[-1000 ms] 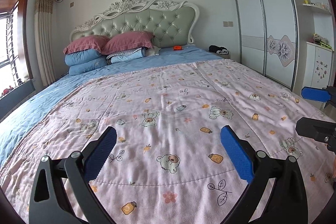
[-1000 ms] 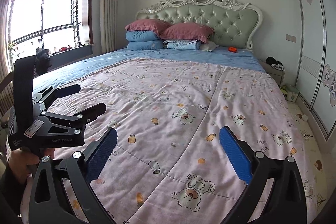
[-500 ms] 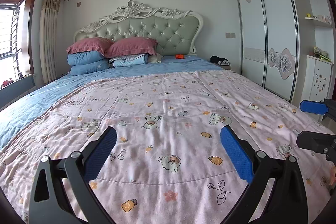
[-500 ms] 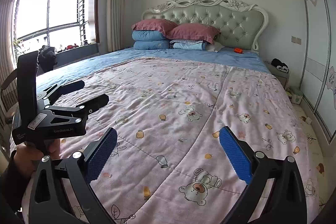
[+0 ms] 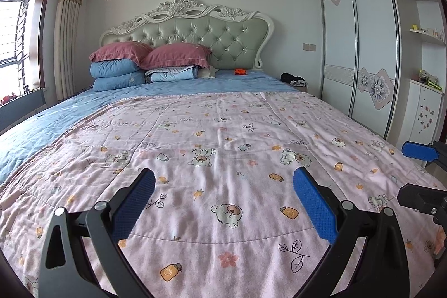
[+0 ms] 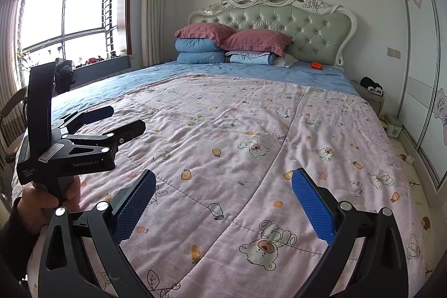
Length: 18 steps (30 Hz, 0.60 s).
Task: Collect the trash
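A small orange object (image 5: 240,71) lies on the blue sheet near the headboard, far from both grippers; it also shows in the right wrist view (image 6: 317,65). A white crumpled item (image 5: 208,72) lies beside the pillows. My left gripper (image 5: 223,203) is open and empty above the foot of the pink quilt (image 5: 223,136). My right gripper (image 6: 222,203) is open and empty over the same quilt. The left gripper (image 6: 117,120) also shows at the left of the right wrist view, and the right gripper's blue pad (image 5: 417,151) shows at the right edge of the left wrist view.
Stacked pillows (image 5: 145,63) rest against the green tufted headboard (image 5: 212,38). A wardrobe (image 5: 360,41) stands along the right wall. A nightstand with dark items (image 6: 370,87) is beside the bed. A window (image 6: 67,18) and a chair (image 6: 11,124) are on the left.
Both views have tilted upward and levelled, showing more wall and headboard. Both grippers stay open and empty over the foot of the bed.
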Each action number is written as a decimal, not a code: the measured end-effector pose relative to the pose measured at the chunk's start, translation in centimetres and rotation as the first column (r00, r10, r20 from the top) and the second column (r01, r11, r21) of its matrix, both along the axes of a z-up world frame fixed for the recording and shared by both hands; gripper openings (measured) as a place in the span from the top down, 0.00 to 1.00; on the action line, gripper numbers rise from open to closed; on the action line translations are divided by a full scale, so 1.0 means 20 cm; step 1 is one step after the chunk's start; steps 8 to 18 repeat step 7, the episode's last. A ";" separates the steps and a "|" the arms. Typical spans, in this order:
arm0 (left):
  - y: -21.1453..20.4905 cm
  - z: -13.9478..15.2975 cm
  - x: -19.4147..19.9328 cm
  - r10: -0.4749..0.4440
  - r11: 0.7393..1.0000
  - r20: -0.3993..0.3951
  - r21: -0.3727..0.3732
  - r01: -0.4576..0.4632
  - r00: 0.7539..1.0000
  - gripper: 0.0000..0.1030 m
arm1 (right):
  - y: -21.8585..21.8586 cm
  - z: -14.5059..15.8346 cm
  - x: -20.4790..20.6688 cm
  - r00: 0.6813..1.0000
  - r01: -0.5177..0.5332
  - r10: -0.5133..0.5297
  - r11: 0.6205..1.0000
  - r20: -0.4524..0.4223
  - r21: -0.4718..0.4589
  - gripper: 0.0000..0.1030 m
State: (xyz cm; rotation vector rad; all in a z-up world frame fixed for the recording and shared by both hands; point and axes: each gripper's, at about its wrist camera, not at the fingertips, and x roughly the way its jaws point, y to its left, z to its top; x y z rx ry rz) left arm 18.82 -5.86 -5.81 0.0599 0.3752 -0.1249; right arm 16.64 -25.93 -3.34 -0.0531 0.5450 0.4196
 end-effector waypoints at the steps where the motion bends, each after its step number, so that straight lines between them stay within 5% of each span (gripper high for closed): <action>1: 0.00 0.00 0.00 -0.002 1.000 -0.001 0.004 0.002 1.000 0.04 | -0.01 0.00 0.00 1.000 0.001 -0.001 1.000 -0.003 0.003 0.08; 18: -0.04 -0.02 0.01 -0.013 0.999 -0.008 0.042 0.013 1.000 0.04 | -0.01 -0.02 0.01 1.000 0.005 -0.005 1.000 -0.019 0.006 0.08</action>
